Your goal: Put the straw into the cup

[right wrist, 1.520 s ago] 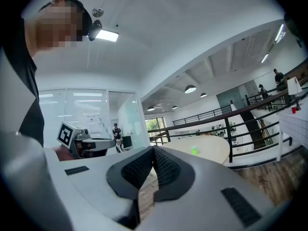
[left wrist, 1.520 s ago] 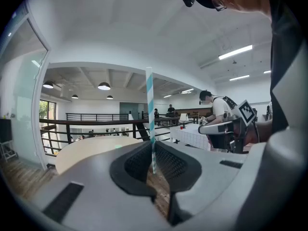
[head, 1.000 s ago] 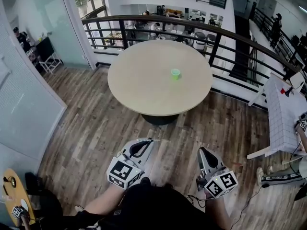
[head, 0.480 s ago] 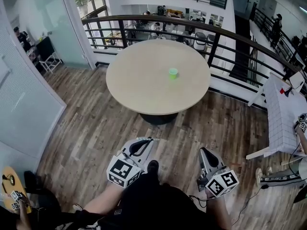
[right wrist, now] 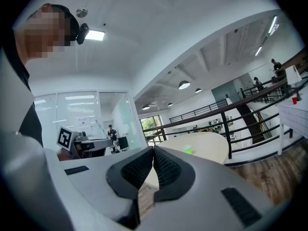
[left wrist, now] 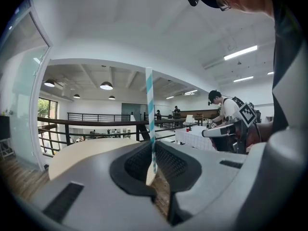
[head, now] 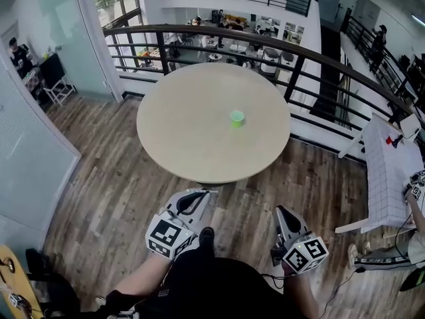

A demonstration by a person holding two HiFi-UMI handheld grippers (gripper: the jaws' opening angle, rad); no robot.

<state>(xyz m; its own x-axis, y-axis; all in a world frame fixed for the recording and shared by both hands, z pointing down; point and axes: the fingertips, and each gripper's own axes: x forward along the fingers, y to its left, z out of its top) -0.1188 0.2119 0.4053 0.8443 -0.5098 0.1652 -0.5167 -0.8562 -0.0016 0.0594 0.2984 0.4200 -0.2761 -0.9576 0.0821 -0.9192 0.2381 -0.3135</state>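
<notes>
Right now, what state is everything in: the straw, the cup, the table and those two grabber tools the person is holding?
Straw: striped, upright, clamped in the left gripper.
Left gripper: jaws shut on the straw.
Right gripper: jaws together, nothing held.
Cup: green, standing on the table, no straw in it.
Round table: bears only the cup.
</notes>
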